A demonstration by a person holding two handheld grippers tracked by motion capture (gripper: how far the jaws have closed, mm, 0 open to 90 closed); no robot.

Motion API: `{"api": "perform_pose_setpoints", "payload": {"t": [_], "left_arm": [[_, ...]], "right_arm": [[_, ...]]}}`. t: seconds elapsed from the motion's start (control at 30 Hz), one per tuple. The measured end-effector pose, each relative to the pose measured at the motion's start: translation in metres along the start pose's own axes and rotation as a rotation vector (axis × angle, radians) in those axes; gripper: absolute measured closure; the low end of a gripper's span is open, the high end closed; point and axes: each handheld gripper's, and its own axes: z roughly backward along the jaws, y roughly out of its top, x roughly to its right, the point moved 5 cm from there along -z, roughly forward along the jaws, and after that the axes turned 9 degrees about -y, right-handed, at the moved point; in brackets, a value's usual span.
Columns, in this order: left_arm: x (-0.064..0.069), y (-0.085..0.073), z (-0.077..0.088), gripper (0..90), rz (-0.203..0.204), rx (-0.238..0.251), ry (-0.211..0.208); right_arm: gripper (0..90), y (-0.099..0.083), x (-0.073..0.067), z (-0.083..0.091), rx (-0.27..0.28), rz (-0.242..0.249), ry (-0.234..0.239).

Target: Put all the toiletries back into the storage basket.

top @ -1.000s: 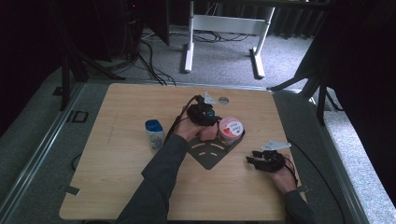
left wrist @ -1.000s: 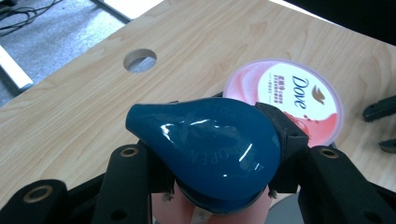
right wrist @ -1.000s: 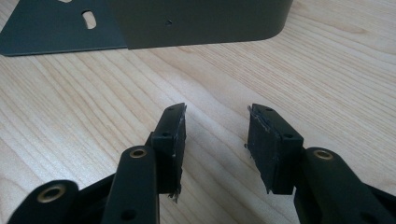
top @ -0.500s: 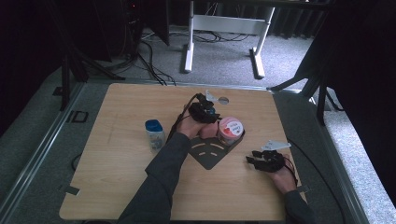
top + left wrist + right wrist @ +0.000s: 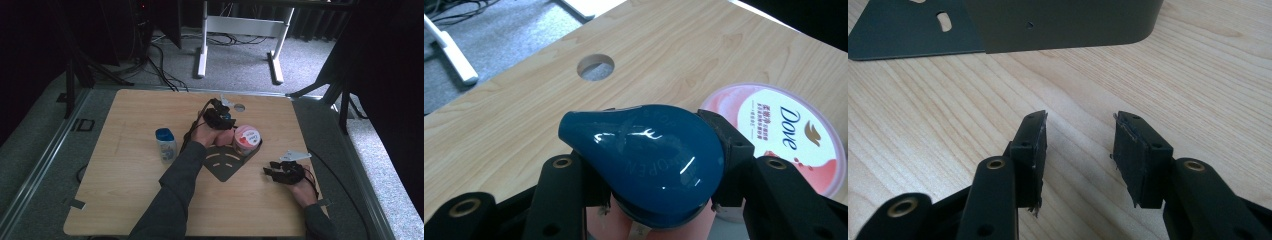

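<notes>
Left gripper view: the left gripper [image 5: 659, 170] clamps a blue-capped bottle [image 5: 649, 160] beside the Dove tub [image 5: 784, 135]. Right gripper [image 5: 1078, 160]: jaws spread, empty, above the table [image 5: 923, 130].

Light wooden table [image 5: 125, 190] with a round hole [image 5: 239, 107] near the far edge — on it, a blue-capped bottle [image 5: 165, 144], a dark flat plate [image 5: 225, 162], a pink tub [image 5: 247, 140].

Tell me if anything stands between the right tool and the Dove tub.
Yes: the upright wall of the dark bracket stands on the table ahead of the open right tool, between it and the Dove tub.
</notes>
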Motion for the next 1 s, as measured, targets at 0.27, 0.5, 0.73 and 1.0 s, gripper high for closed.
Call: {"api": "perform_pose_setpoints", "payload": {"t": [0.27, 0.5, 0.73, 1.0], "left_arm": [[-0.0021, 0.0005, -0.0008, 53.1, 0.02, 0.013, 0.009], [-0.0023, 0.0027, -0.0001, 53.1, 0.032, 0.027, 0.017], [-0.0018, 0.0028, -0.0014, 53.1, 0.035, 0.024, 0.025], [-0.0011, 0.0015, -0.0038, 53.0, 0.036, 0.019, 0.029]], "right_arm": [[56.3, 0.0003, -0.0003, -0.0003, 0.001, 0.003, 0.0], [56.3, 0.0004, -0.0007, -0.0005, 0.001, 0.002, 0.001], [56.3, 0.0005, -0.001, -0.0006, 0.001, 0.003, 0.001], [56.3, 0.0007, -0.0013, -0.0008, 0.002, 0.004, 0.002]]}}
